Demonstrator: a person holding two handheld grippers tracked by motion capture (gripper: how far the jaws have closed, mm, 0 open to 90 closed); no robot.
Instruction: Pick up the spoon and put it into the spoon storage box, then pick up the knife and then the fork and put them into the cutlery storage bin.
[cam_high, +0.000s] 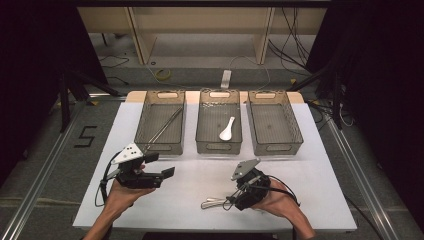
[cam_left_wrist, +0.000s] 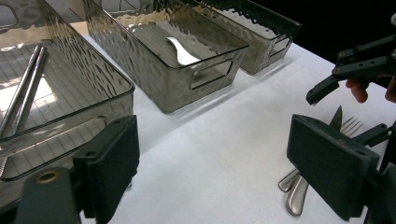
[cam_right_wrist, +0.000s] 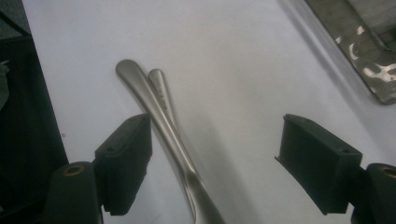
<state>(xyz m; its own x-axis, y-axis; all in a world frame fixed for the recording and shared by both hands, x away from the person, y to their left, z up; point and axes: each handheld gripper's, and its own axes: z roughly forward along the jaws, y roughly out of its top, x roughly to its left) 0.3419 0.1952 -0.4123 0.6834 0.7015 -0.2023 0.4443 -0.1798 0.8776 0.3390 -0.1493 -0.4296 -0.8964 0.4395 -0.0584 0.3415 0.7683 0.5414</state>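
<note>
Reaching for the cutlery is the step in hand: the right gripper is hanging low over a fork and a knife that are lying side by side, handles touching, on the white table near the front edge. Its jaws are standing wide, with nothing pressed between the pads; in the right gripper view the two metal handles are running up between the jaws, closer to the left pad. The left gripper is resting idle off to the left, jaws also wide and empty, pointing across the table. Three grey bins are sitting in a row at the back: the left bin is holding metal chopsticks, the middle bin a white spoon, the right bin looks empty. Judgement: sorting is under way and these two pieces are still to be binned. Next move is calling for centring on one handle only, lowering to the table, then closing firmly, since the thin, slick handles are touching and could both get pinched or slip.
</note>
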